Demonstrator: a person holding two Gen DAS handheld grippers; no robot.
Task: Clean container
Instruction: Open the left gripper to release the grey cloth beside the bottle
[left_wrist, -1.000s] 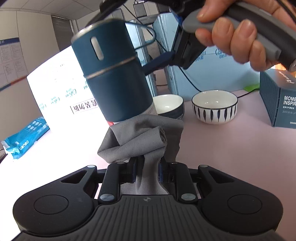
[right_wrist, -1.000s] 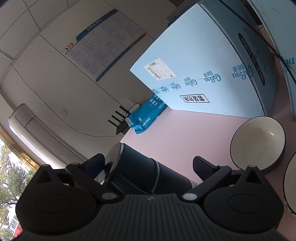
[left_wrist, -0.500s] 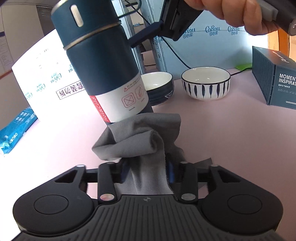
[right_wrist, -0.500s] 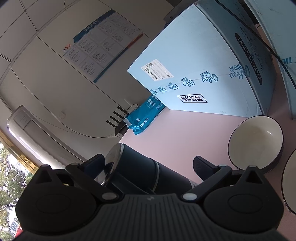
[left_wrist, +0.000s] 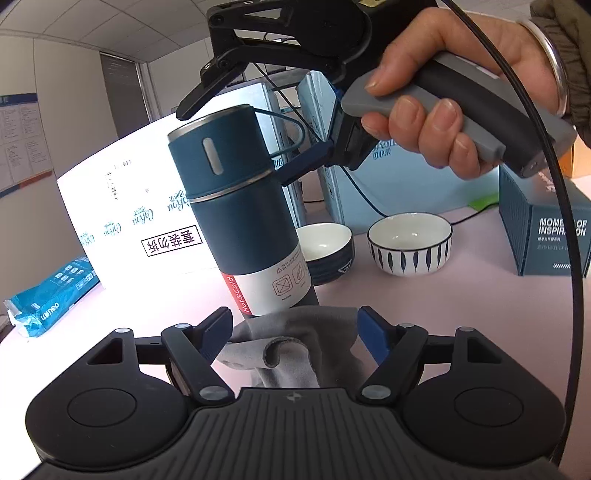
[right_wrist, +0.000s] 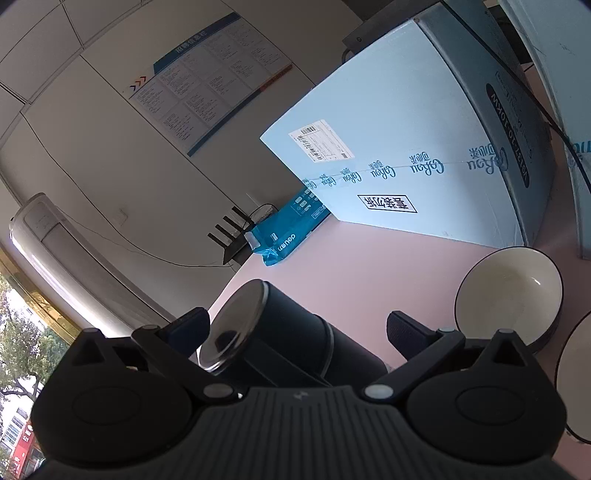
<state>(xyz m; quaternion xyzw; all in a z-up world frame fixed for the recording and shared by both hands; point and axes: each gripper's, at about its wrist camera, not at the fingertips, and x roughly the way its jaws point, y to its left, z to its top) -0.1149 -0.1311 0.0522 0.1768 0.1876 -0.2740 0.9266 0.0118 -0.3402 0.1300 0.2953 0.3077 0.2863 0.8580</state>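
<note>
Left tongs (left_wrist: 295, 328) spread apart now, just been opening; grey cloth (left_wrist: 291, 347) lying loose between the pads, no longer pinched as a second ago. Drawn back and up from the flask since then, more of its white label showing. Dark blue flask (left_wrist: 240, 206) tilted, upper body gripped by right tongs (right_wrist: 295, 328), base down near the cloth on the pink bench (left_wrist: 424, 314). Right hand (left_wrist: 443, 107) wrapped round the grey handle, much as before. Behind the flask a dark bowl (left_wrist: 327, 247), beside it a striped bowl (left_wrist: 410, 243), both unmoved.
</note>
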